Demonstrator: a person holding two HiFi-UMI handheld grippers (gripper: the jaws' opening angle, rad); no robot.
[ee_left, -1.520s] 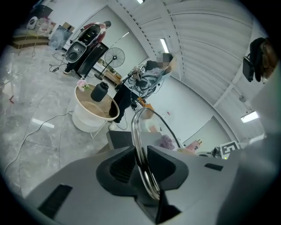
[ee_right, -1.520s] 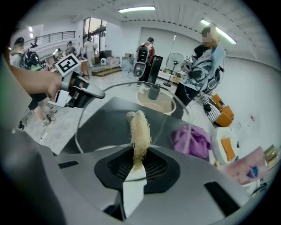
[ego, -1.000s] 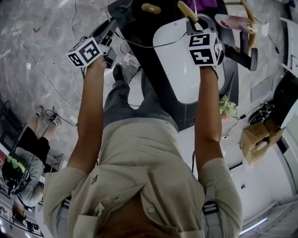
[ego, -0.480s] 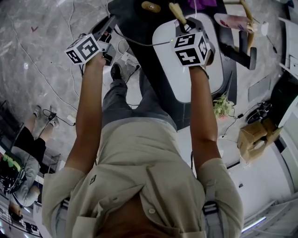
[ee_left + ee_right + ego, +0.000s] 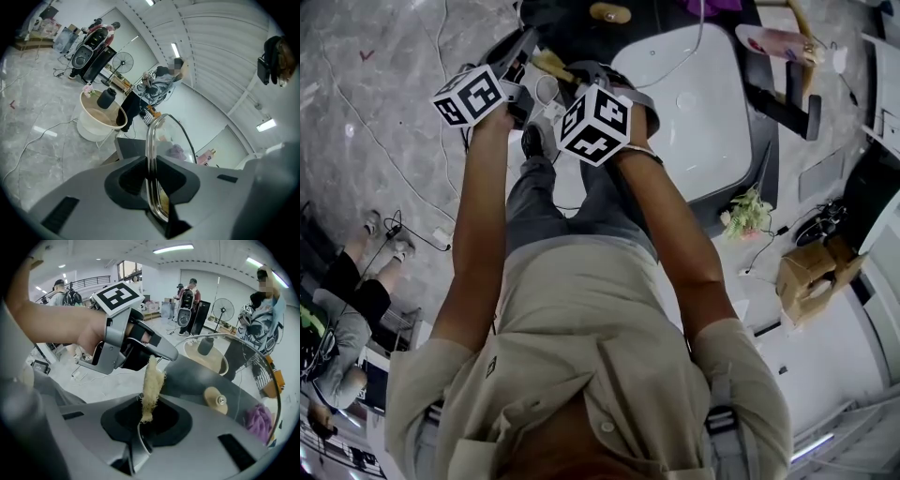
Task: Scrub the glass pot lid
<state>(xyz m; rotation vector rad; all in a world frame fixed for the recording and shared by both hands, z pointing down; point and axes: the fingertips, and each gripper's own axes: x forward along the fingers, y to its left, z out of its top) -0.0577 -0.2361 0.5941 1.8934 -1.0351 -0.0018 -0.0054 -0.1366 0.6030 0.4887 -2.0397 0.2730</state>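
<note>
In the left gripper view the glass pot lid (image 5: 180,140) stands edge-on, its metal rim (image 5: 151,140) running down between the jaws of my left gripper (image 5: 152,165). The jaws are closing and press on the rim. The right gripper view shows the lid (image 5: 234,380) held up in the air, with its wooden knob (image 5: 215,399) facing me and the left gripper (image 5: 163,352) clamped at its upper left edge. My right gripper (image 5: 146,412) is shut on a yellow fibrous scrubber (image 5: 152,380), whose tip reaches the lid near that clamp. In the head view both grippers (image 5: 520,52) (image 5: 567,80) sit close together.
A white-topped table (image 5: 694,103) and a black table lie ahead and to the right. A small plant (image 5: 745,216) and a cardboard box (image 5: 811,277) sit on the floor at right. Cables cross the marble floor, a person (image 5: 347,281) sits at lower left, and others stand beyond.
My right gripper has swung left from over the white table to beside the left gripper, bringing the scrubber up to the lid. The left gripper has stayed almost still.
</note>
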